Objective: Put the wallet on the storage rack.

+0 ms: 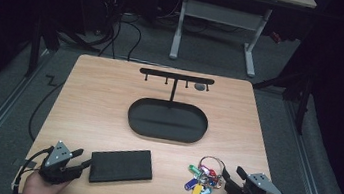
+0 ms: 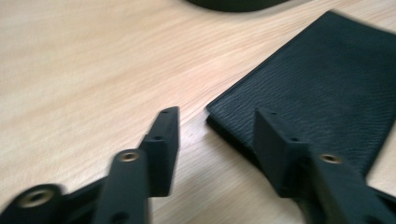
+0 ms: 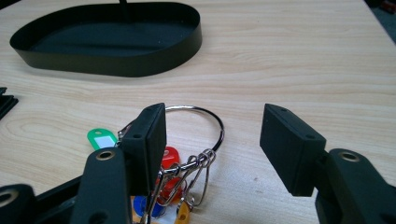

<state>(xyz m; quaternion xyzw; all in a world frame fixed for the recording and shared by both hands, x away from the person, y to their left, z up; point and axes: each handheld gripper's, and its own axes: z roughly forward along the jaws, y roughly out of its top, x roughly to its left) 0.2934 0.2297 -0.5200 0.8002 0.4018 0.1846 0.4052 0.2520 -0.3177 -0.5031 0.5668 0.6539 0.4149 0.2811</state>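
A flat black wallet (image 1: 121,166) lies near the table's front edge, left of centre. My left gripper (image 1: 83,158) is just left of it, open. In the left gripper view the wallet (image 2: 327,79) has its near corner between the spread jaws of that gripper (image 2: 217,114), and the right jaw overlaps its edge. A bunch of keys (image 1: 203,178) with coloured tags on a metal ring sits at the front right. My right gripper (image 1: 233,174) is just right of it, open. In the right gripper view the ring (image 3: 205,116) lies partly between the jaws (image 3: 215,112), behind the left one.
A black oval tray (image 1: 166,121) sits mid-table, with a thin post rising from it to a hook bar (image 1: 177,76). Its wall (image 3: 116,60) shows beyond the keys. A small grey object (image 1: 200,86) rests near the bar's right end. Bare wood lies between tray and front items.
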